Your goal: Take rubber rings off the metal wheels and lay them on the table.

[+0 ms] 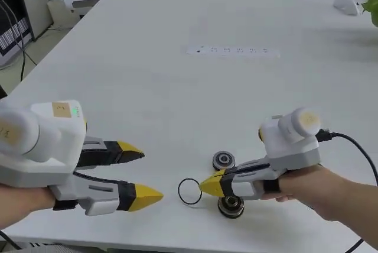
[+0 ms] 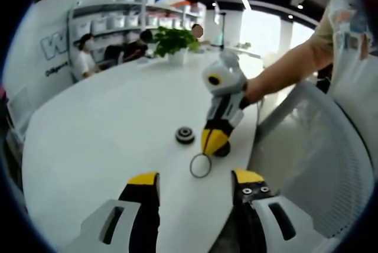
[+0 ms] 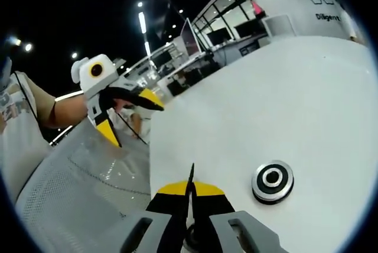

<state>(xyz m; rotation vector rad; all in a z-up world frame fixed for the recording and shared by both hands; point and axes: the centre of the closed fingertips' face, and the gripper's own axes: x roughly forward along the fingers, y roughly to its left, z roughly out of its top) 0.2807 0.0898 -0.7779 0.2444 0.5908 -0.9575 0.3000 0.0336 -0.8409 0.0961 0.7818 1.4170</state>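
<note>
Right hand-held gripper [image 1: 208,186] clamped together on edge of rubber ring [image 1: 179,191]. Ring sticks out from its tips toward left hand-held gripper [image 1: 147,174] (jaws apart, idle), low over desk [image 1: 177,87]. We judge right one nearer, so only opening is needed. Wheel [image 1: 223,160] is just behind.

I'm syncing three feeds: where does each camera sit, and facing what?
Head view: on the person's head, facing forward-down at the table; left hand-held gripper, right hand-held gripper and right hand show.
Left gripper view: on the left one, over its open jaws, facing the right one pinching the rubber ring.
Right gripper view: over its shut jaws, facing a metal wheel.
Shared: all three show that wheel.
</note>
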